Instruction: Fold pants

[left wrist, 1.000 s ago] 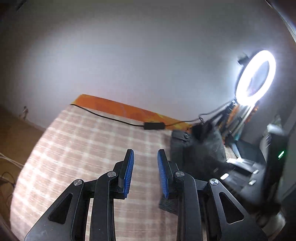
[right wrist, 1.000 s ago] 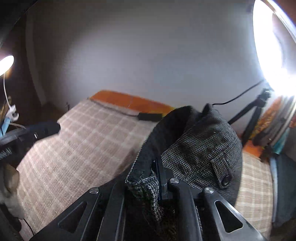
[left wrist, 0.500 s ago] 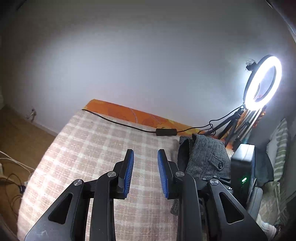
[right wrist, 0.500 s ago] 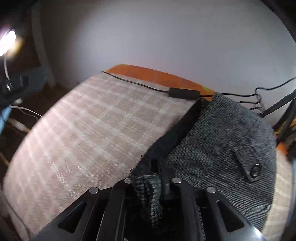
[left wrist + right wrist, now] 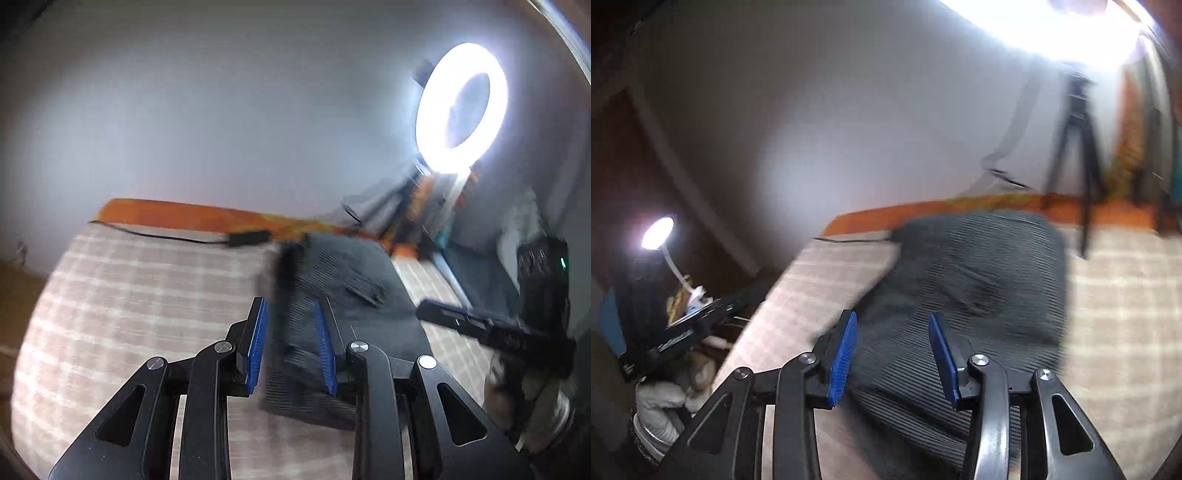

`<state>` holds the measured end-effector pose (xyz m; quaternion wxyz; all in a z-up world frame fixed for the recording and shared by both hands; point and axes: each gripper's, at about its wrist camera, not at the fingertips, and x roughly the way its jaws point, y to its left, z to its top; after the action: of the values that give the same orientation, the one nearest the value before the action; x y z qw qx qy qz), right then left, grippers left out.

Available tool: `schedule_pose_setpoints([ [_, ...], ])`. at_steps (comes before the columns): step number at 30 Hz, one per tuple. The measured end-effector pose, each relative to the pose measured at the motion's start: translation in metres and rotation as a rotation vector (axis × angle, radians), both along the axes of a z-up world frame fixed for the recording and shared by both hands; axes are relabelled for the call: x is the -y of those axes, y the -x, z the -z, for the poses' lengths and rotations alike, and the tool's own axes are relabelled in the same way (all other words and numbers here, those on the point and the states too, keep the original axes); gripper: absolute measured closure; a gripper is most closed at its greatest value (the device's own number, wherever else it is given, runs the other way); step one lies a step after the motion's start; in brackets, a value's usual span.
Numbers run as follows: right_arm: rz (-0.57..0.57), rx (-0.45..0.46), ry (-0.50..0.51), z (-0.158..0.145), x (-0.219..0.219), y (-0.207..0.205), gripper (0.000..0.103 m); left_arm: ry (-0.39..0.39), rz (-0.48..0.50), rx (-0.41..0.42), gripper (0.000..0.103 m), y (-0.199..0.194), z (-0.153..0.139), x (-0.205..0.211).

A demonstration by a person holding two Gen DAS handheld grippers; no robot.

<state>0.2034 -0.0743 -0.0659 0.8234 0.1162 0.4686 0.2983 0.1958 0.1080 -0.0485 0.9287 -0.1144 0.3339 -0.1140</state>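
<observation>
The pants (image 5: 332, 295) lie as a dark folded bundle on the checked bed (image 5: 129, 295), near its orange far edge. Both my tongs are released and empty: the left tongs (image 5: 290, 350) hover low over the bundle's near-left edge, the right tongs (image 5: 892, 356) gape wider above its middle. To finish well, I'd judge I should press the layers flat and square the edges. Both tools point forward, angled slightly down.

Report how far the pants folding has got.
Done: the dark pants lie as a folded bundle on the checked bedcover. In hand: nothing; the right gripper and left gripper are both open above the fabric. Left: perhaps tidying; blur hides the edges.
</observation>
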Motion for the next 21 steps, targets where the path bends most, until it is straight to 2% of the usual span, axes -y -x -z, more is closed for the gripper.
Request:
schedule_pose_setpoints([
  [2,0.032,-0.013,0.028,0.008,0.018,-0.003,0.059,-0.041,0.057,-0.009,0.079,-0.005,0.005,0.023],
  [4,0.056,-0.025,0.037,0.016,0.030,-0.006,0.059,-0.051,0.105,-0.034,0.079,-0.012,0.014,0.039],
  [9,0.067,0.007,0.045,0.013,0.051,-0.029,0.059,-0.118,0.151,-0.124,0.079,-0.027,0.042,0.058],
  [12,0.042,0.020,0.052,0.014,0.046,-0.057,0.059,-0.152,0.140,-0.166,0.079,-0.031,0.056,0.052],
  [15,0.023,0.039,0.076,0.020,0.030,-0.083,0.059,-0.130,0.123,-0.190,0.075,-0.034,0.061,0.043],
  [21,0.016,0.021,0.216,0.051,0.004,-0.124,0.060,-0.148,0.140,-0.199,0.075,-0.037,0.068,0.040],
])
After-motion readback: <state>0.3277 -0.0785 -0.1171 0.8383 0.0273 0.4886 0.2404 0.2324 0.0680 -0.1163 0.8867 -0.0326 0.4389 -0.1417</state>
